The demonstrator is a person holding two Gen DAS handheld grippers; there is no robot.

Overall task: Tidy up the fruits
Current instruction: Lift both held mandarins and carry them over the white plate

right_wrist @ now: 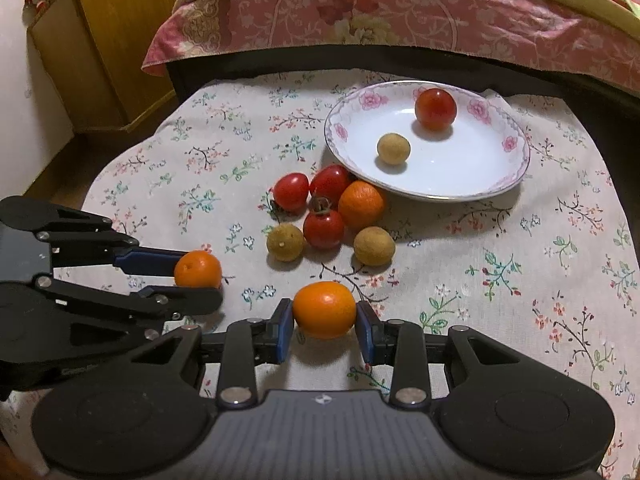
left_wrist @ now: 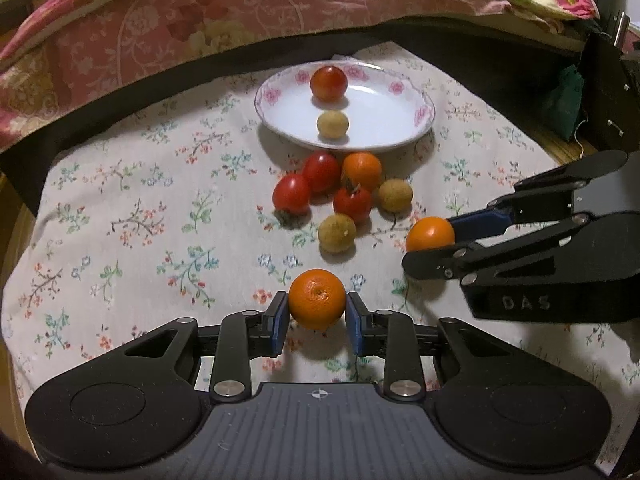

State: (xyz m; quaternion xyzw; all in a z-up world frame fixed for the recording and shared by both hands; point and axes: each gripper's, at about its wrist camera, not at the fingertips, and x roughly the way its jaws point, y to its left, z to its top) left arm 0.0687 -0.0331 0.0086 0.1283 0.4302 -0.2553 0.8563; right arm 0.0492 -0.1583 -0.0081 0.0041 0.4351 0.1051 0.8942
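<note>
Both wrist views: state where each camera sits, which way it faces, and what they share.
Left wrist: on the left tool, angled down at the cloth; its pads clamp an orange; right tool enters from the right.
Right wrist: on the right tool, angled down; it clamps another orange; left tool enters from the left.
Shared: both oranges, the plate and the loose fruit pile.

A floral cloth [right_wrist: 520, 272] covered the table to its edges and hung over its near-left corner. Beyond the table's far edge lay a pink patterned bedspread [right_wrist: 400, 12] over a dark bed frame [right_wrist: 280, 60], and a wooden cabinet [right_wrist: 112, 48] stood past the far-left corner. A dark green cloth [left_wrist: 564, 96] hung beyond the far-right corner.
</note>
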